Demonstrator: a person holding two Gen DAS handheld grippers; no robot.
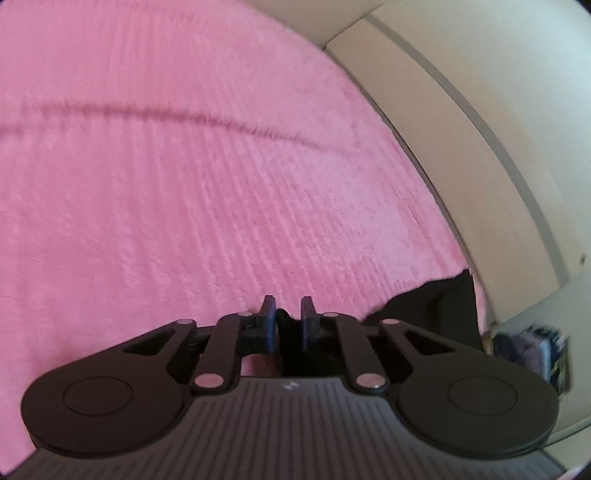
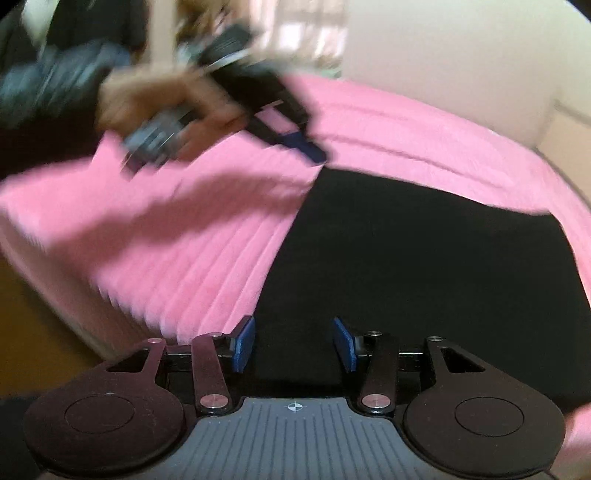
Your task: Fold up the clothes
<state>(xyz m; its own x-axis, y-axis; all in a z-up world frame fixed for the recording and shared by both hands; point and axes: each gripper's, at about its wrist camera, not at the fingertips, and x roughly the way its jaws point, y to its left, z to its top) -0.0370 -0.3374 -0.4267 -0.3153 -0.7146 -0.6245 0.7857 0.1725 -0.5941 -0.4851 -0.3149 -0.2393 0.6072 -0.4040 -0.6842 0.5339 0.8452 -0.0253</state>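
Black fabric garment [image 2: 424, 258] spread flat on the pink ribbed fleece bed cover [image 1: 184, 184]. Left gripper [image 1: 289, 321] fingers narrowed onto a black fold at one corner. Right gripper [image 2: 293, 343] fingers half open above the cloth, empty: lower onto the near edge, pinch one layer, then lift both corners evenly.

Blanket [image 1: 184, 192]: pink and ribbed; it fills most of your left view, from 6 round to 12 o'clock, with a dark crease running across its upper part.
Blanket, right view: its ribs run toward 7 o'clock, and its edge drops off at 8 o'clock.
Wall [image 1: 517, 110]: pale cream; you see it from 1 to 4 o'clock in the left view.
Floor [image 2: 33, 317]: brown, at 8 o'clock in your right view, below the blanket's edge.
Window [image 2: 306, 33]: bright and blurred, at 12 o'clock in your right view.
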